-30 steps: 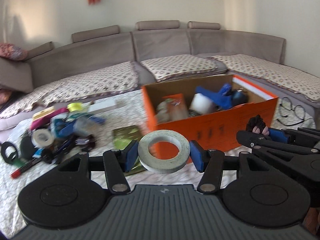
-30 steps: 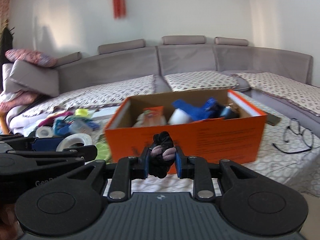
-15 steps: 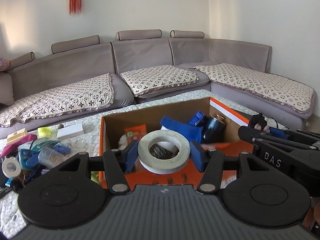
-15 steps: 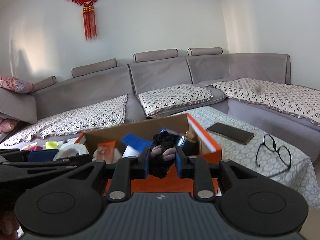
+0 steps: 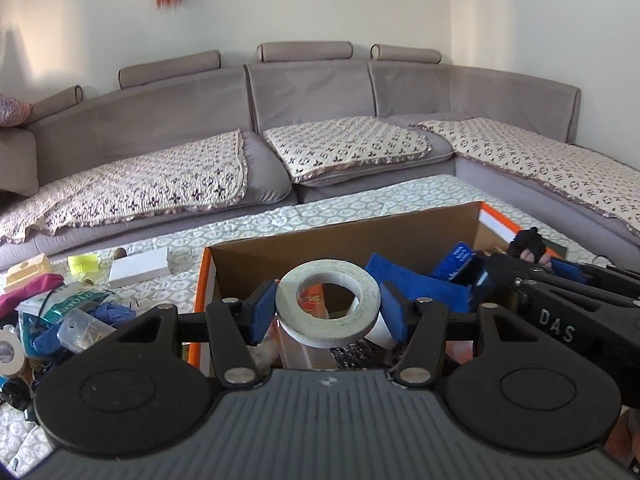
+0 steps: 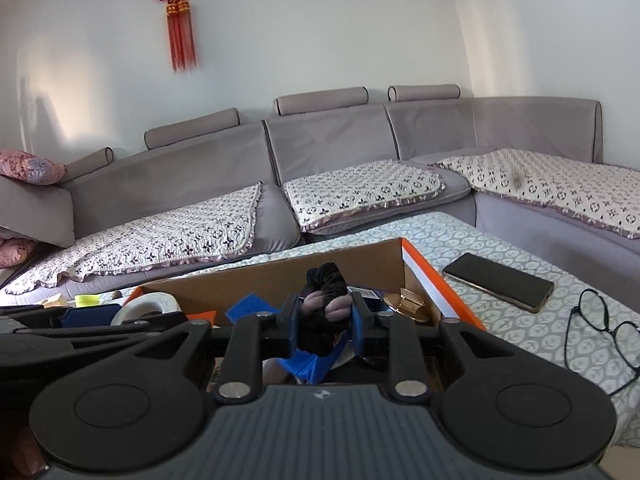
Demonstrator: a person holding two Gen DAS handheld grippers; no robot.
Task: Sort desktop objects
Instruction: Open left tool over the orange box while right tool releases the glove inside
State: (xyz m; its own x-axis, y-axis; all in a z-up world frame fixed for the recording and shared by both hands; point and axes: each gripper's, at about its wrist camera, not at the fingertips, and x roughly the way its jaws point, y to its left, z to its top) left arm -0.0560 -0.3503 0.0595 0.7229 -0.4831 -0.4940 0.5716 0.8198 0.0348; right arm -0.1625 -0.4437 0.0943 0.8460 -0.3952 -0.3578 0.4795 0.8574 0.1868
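From the left wrist view, the left gripper [image 5: 328, 314] has come forward from in front of the orange cardboard box [image 5: 202, 280] to a spot right over its open top; a second ago the box's front wall faced it, now the interior lies below. Its blue pads pinch a roll of white tape [image 5: 328, 312] by the outer rim, so I'd judge this one is ready to be let go. Inside the box I can make out blue foam-like pieces [image 5: 420, 280] and an orange packet [image 5: 314, 300]; the rest is hidden. The unsorted pile [image 5: 60, 312] waits on the cloth to the left

From the right wrist view, the right gripper [image 6: 325, 322] has likewise arrived over the box [image 6: 424, 276], jaws pressed narrowly on a black scrunchie [image 6: 326, 296]. Below it sit a blue piece [image 6: 248, 308] and something gold [image 6: 408, 302]. A phone [image 6: 500, 282] and glasses [image 6: 600, 320] lie outside, on the right
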